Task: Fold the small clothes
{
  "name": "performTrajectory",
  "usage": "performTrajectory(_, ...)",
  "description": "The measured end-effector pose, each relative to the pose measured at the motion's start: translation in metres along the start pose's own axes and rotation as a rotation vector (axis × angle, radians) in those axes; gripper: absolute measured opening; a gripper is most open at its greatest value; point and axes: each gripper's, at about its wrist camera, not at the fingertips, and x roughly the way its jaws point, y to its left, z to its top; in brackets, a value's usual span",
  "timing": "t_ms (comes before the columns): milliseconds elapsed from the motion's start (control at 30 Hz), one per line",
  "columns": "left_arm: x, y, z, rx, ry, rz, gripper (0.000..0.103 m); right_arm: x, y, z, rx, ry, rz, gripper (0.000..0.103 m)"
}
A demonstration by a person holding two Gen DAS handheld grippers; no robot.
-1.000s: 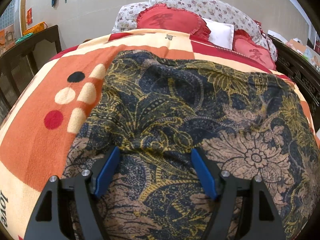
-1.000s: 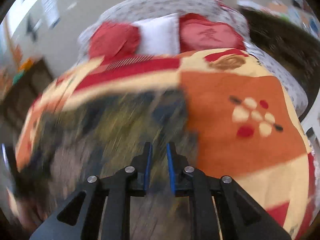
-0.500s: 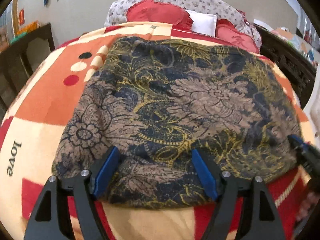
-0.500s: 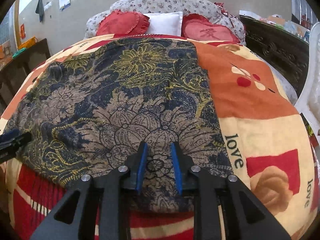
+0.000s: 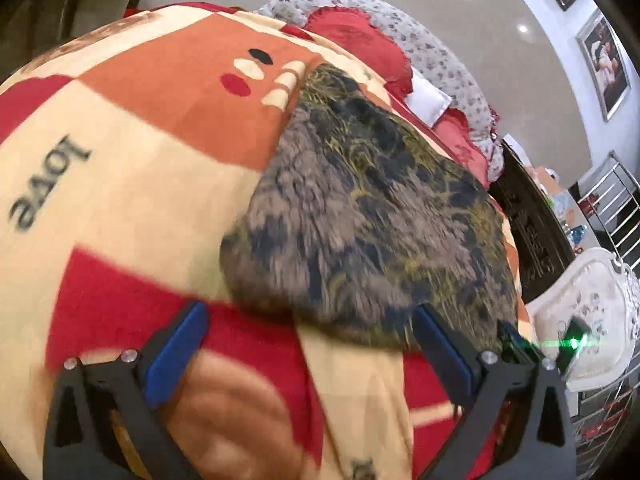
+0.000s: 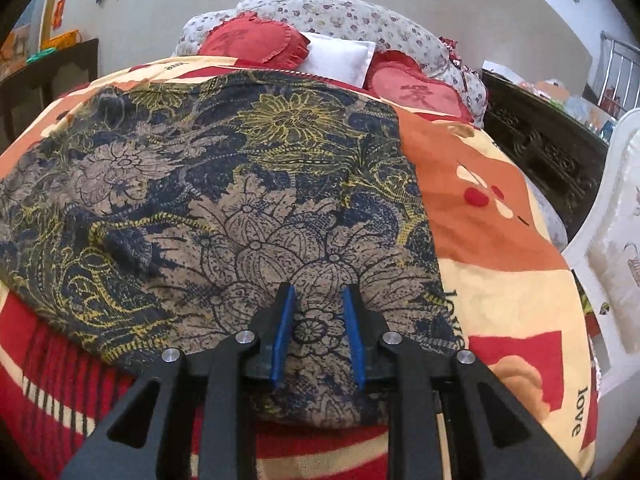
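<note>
A dark blue, tan and yellow floral garment lies spread flat on the bed's orange, cream and red blanket. My right gripper hovers over its near right part, jaws a small way apart with nothing between them. In the left wrist view the same garment is blurred and lies ahead to the right. My left gripper is wide open and empty, off the garment's near left edge, over the blanket.
Red heart cushions, a white pillow and a floral bolster sit at the head of the bed. Dark carved wooden furniture and a white chair stand to the right. The bed's near edge is just below the grippers.
My left gripper has swung left and tilted, off the garment toward its left edge, with motion blur. My right gripper has stayed over the near right part, its jaws slightly wider.
</note>
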Motion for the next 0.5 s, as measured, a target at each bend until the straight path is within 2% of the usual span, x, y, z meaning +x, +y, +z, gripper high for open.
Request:
performTrajectory(133,0.008,0.016,0.026,-0.138,-0.031,-0.052,0.103,0.000,0.000,0.000,0.004,-0.001,0.006,0.027)
performTrajectory(233,0.011,0.028,0.040,-0.250,-0.045,-0.085,0.098,0.000,-0.002,0.000,0.005,-0.001,0.008,0.027)
performTrajectory(267,0.012,0.028,0.041,-0.267,-0.036,-0.095,0.091,0.000,-0.003,0.000,0.011,-0.001,0.014,0.027)
performTrajectory(300,0.015,0.025,0.041,-0.276,-0.007,-0.124,0.079,0.000,-0.003,0.000,0.016,-0.001,0.019,0.027)
performTrajectory(333,0.019,0.023,0.038,-0.281,0.029,-0.155,0.074,0.000,-0.006,0.000,0.027,-0.001,0.032,0.027)
performTrajectory(367,0.021,0.020,0.034,-0.279,0.057,-0.177,0.071,0.000,-0.008,0.000,0.039,-0.001,0.045,0.027)
performTrajectory(500,0.023,0.013,0.019,-0.270,0.125,-0.231,0.072,0.000,-0.010,-0.001,0.049,-0.001,0.056,0.027)
